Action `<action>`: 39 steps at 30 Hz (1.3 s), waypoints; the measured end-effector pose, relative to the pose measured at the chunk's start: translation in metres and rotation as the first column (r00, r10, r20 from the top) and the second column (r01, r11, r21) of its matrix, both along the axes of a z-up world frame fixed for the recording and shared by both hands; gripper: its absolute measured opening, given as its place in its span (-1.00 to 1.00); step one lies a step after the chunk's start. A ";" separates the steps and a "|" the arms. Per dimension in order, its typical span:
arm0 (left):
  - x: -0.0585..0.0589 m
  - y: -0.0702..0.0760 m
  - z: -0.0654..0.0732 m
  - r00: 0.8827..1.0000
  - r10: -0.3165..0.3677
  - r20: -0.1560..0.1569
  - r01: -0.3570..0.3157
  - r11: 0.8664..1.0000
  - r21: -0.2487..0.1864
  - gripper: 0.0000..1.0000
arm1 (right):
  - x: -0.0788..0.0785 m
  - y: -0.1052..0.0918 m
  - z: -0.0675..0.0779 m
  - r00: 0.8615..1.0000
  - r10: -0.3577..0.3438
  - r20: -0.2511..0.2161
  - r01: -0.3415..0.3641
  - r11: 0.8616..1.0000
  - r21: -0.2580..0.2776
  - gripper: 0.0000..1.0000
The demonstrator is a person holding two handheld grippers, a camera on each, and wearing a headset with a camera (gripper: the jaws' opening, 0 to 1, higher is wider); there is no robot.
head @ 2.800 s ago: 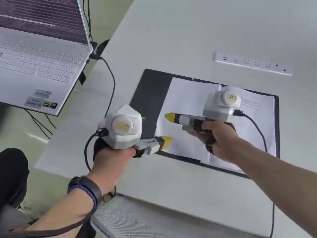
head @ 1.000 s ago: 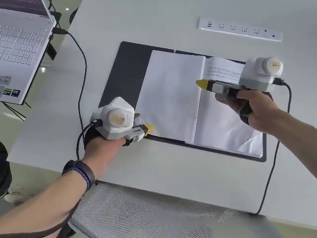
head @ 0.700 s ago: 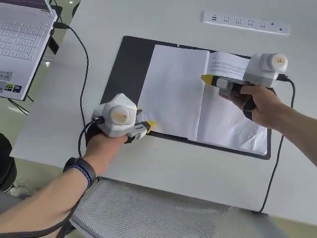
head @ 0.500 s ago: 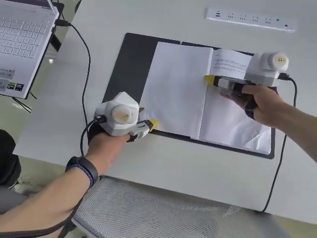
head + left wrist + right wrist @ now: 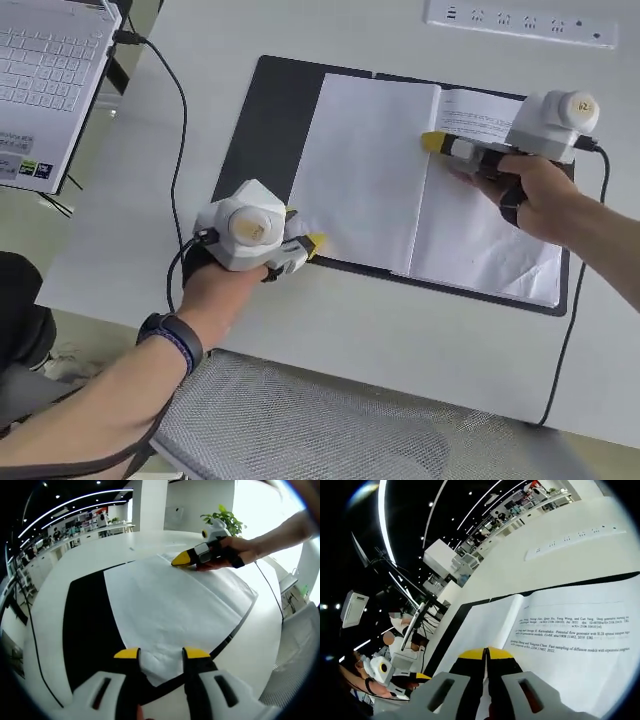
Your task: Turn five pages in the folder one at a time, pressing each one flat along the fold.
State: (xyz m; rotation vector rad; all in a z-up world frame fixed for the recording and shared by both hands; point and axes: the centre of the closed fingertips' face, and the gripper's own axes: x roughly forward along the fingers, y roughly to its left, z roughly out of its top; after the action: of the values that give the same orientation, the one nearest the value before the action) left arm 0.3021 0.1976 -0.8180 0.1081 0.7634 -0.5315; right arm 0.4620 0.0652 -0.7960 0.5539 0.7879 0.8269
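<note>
While the smooth white table (image 5: 330,330) is carrying it, the black rectangular folder (image 5: 262,120) is lying open and flat. A blank matte page (image 5: 360,170) is covering most of its left half; the printed page (image 5: 480,240), faintly creased, is lying on the right. The left gripper (image 5: 316,242) (image 5: 161,653), white-bodied with yellow tips, is holding its jaws spread at the blank page's near corner. The right gripper (image 5: 432,143) (image 5: 486,652) is holding its jaws pressed together, tip at the fold near the top. Against half a second earlier, both grippers are keeping those places; only the camera is shifting.
</note>
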 end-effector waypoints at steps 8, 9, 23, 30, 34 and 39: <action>-0.003 -0.003 0.004 1.000 -0.002 -0.003 0.002 1.000 0.000 -0.33 | 0.026 0.003 0.005 0.995 -0.095 -0.016 0.096 0.994 0.049 -1.00; -0.003 -0.003 0.004 1.000 -0.001 -0.004 0.001 1.000 -0.001 -0.33 | 0.027 0.004 0.006 0.995 -0.100 -0.016 0.101 0.994 0.051 -1.00; -0.007 -0.006 0.013 1.000 0.010 -0.010 -0.010 1.000 -0.008 -0.33 | 0.091 -0.007 -0.003 0.962 -0.267 -0.063 0.273 0.955 0.113 -1.00; -0.005 -0.005 0.010 1.000 0.007 -0.014 -0.007 1.000 -0.011 -0.34 | 0.100 -0.010 -0.007 0.948 -0.303 -0.098 0.315 0.939 0.136 -1.00; -0.006 -0.005 0.013 1.000 0.010 -0.013 -0.010 1.000 -0.011 -0.34 | 0.096 -0.009 -0.007 0.952 -0.291 -0.090 0.301 0.945 0.129 -1.00; -0.007 -0.005 0.017 1.000 0.020 -0.009 -0.020 1.000 -0.021 -0.37 | 0.071 -0.002 -0.007 0.980 -0.187 -0.062 0.193 0.975 0.109 -1.00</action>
State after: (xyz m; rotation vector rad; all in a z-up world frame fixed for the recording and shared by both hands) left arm 0.2947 0.1921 -0.8008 0.0788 0.7671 -0.5210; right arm 0.5326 0.0630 -0.8033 0.7432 0.7245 0.6859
